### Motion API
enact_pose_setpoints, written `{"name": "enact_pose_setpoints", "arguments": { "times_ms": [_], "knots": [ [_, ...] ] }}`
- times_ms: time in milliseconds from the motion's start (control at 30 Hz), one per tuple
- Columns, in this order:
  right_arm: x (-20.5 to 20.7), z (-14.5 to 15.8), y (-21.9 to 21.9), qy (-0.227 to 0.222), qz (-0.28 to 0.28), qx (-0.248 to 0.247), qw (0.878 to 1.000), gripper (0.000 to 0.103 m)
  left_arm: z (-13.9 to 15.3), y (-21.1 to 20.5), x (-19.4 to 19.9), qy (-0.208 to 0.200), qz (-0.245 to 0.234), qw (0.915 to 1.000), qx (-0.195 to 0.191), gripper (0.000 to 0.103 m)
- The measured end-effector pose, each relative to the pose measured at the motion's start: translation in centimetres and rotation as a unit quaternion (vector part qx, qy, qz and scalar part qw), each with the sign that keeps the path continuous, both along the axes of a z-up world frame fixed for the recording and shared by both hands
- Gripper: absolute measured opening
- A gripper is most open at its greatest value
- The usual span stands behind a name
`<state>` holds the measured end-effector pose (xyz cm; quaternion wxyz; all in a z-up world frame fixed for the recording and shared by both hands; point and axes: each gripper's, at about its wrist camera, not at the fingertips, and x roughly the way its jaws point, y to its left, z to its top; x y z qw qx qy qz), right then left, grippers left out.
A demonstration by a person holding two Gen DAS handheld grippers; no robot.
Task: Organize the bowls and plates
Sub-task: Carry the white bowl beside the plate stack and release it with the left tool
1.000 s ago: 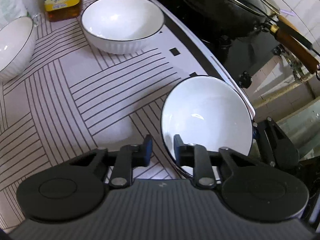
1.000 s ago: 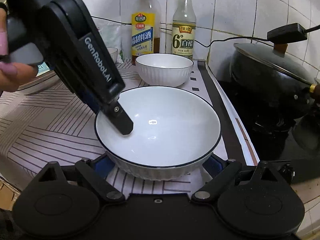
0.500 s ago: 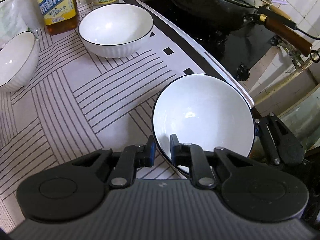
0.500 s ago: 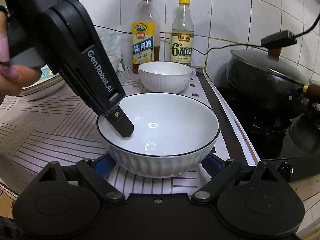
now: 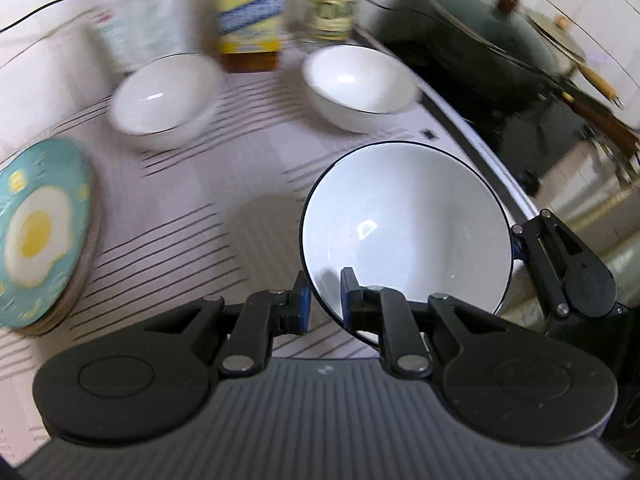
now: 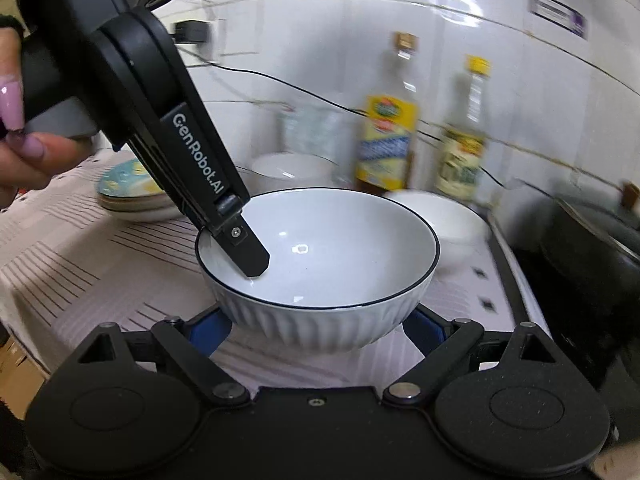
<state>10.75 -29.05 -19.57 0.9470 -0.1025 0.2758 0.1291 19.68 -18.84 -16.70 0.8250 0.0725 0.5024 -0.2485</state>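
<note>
A white bowl with a dark rim [image 5: 408, 224] [image 6: 320, 256] is held above the striped counter. My left gripper [image 5: 323, 302] is shut on its near rim, one finger inside the bowl and one outside. My right gripper [image 6: 316, 326] has its fingers wide apart on either side of the bowl's ribbed wall, and I cannot tell if they touch it. The left gripper [image 6: 244, 248] shows in the right wrist view, a finger inside the bowl. Two more white bowls [image 5: 164, 100] [image 5: 360, 84] stand at the back. A stack of plates with a fried-egg pattern [image 5: 40, 232] lies at the left.
Two bottles [image 6: 390, 120] [image 6: 464, 132] stand by the tiled wall behind the bowls. A black wok with a lid [image 5: 488, 40] sits on the stove at the right. The counter edge runs along the stove.
The bowl has risen off the counter, held at its rim by the left gripper. Both views have swung left, bringing the plate stack and the second back bowl into sight.
</note>
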Motion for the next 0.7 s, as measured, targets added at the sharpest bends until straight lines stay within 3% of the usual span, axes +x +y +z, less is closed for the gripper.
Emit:
{"name": "enact_pose_setpoints", "arguments": {
  "times_ms": [233,433,700],
  "knots": [
    [3.3,-0.9,3.3,0.002,0.073,-0.004,0.997,0.095,-0.4,5.0,1.7,0.004,0.068,0.9977,0.001,0.014],
    [6.1,-2.4,4.6,0.018,0.115,-0.017,0.993,0.095,-1.5,6.0,3.3,0.016,0.074,0.9967,0.029,0.015],
    [7.5,-4.4,5.6,0.047,0.115,-0.009,0.992,0.094,-3.6,7.0,4.8,0.045,0.100,0.9937,0.022,0.014]
  ]
}}
